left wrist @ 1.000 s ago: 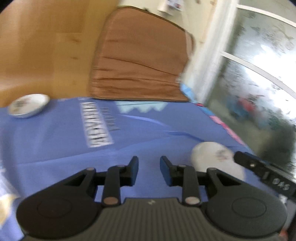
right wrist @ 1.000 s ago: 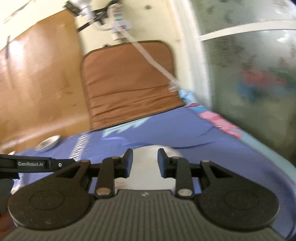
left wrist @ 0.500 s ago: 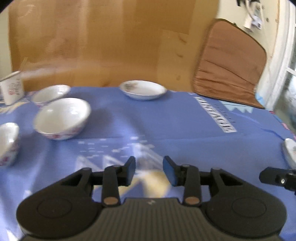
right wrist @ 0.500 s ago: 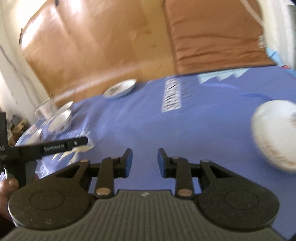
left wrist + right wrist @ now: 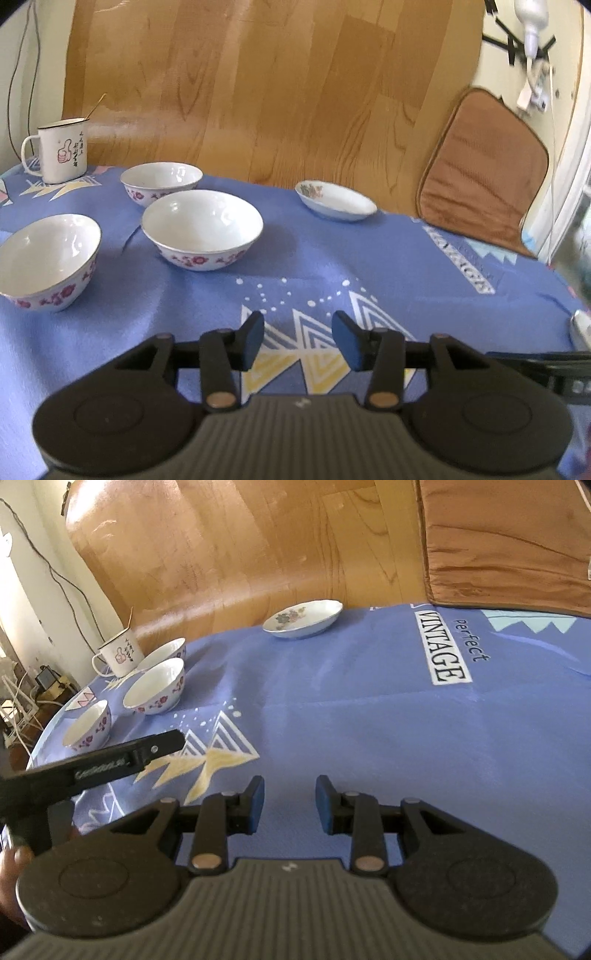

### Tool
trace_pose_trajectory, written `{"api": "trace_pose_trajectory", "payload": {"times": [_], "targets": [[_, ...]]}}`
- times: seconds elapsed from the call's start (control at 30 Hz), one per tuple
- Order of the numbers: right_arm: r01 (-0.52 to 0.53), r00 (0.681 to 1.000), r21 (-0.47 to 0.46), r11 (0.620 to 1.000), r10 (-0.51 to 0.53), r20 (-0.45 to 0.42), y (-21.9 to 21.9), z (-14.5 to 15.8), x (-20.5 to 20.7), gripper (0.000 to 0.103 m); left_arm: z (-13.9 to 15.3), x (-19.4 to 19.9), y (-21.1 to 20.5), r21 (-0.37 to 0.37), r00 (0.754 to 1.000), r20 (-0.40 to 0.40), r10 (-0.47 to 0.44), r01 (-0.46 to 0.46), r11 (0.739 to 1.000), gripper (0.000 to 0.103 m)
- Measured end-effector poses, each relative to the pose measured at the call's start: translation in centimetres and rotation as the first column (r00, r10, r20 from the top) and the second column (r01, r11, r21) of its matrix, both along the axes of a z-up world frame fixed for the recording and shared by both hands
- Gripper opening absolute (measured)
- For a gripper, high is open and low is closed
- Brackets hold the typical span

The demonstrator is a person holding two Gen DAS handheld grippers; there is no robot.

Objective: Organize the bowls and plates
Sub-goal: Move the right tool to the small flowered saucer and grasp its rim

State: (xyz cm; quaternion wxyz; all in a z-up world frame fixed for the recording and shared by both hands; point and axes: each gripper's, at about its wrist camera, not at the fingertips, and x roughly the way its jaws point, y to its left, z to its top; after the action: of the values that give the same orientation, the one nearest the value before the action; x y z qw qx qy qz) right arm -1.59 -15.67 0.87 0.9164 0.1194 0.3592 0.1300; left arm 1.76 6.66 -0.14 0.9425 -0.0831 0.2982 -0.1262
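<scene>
A: Grippers?
B: Left gripper (image 5: 297,339) and right gripper (image 5: 288,800) hover over the tablecloth (image 5: 369,266), jaws apart, empty.
A: Dishes?
B: Three bowls (image 5: 202,229) at ten o'clock, plate (image 5: 336,201) at twelve, mug (image 5: 61,149) beyond.

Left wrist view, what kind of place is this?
Probably a home dining spot: floral bowls, a small plate and an enamel mug sit on a blue tablecloth.

A white enamel mug (image 5: 61,150) stands far left on the desk's blue patterned cloth (image 5: 369,266). A brown cushion (image 5: 484,173) leans against the wooden panel (image 5: 258,85) far right.
</scene>
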Motion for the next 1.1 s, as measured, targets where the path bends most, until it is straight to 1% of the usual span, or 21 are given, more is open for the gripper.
{"api": "trace_pose_trajectory", "payload": {"times": [0.17, 0.3, 0.43, 0.57, 0.6, 0.7, 0.9, 1.03, 1.1], "targets": [[0.022, 0.999, 0.013, 1.000, -0.022, -0.026, 0.4, 0.0, 1.7, 0.034, 0.1, -0.2, 0.7, -0.044, 0.999, 0.028, 0.017, -0.015, 0.999, 0.045], [0.043, 0.999, 0.038, 0.998, -0.041, -0.036, 0.6, 0.5, 3.6, 0.034, 0.1, -0.1, 0.8, -0.050, 0.999, 0.030, 0.010, -0.009, 0.999, 0.045], [0.063, 0.997, 0.069, 0.996, -0.060, -0.045, 0.5, 0.7, 6.1, 0.034, 0.2, -0.3, 1.0, -0.060, 0.999, 0.046, 0.014, -0.012, 0.998, 0.049], [0.074, 0.995, 0.084, 0.994, -0.069, -0.066, 0.6, 0.3, 8.4, 0.034, 0.2, -0.2, 1.2, -0.067, 0.998, 0.050, 0.035, -0.032, 0.997, 0.049], [0.083, 0.994, 0.090, 0.992, -0.076, -0.082, 0.5, -0.1, 9.1, 0.032, 0.2, -0.2, 1.3, -0.070, 0.998, 0.051, 0.037, -0.033, 0.997, 0.049], [0.101, 0.992, 0.111, 0.989, -0.092, -0.081, 0.1, -0.3, 10.5, 0.032, 0.2, -0.1, 1.5, -0.082, 0.998, 0.048, 0.035, -0.031, 0.996, 0.049], [0.127, 0.989, 0.103, 0.987, -0.118, -0.086, 0.1, -0.1, 12.9, 0.033, 0.1, 0.1, 2.0, -0.117, 0.999, 0.039, 0.012, -0.008, 0.993, 0.049], [0.143, 0.988, 0.141, 0.980, -0.132, -0.082, -0.5, 0.0, 15.3, 0.034, 0.0, 0.3, 2.1, -0.135, 0.999, 0.033, 0.004, 0.001, 0.991, 0.049], [0.156, 0.987, 0.132, 0.979, -0.149, -0.060, -0.6, 0.2, 16.7, 0.039, 0.0, 0.3, 2.1, -0.137, 0.999, 0.035, 0.002, 0.003, 0.991, 0.049]]}}
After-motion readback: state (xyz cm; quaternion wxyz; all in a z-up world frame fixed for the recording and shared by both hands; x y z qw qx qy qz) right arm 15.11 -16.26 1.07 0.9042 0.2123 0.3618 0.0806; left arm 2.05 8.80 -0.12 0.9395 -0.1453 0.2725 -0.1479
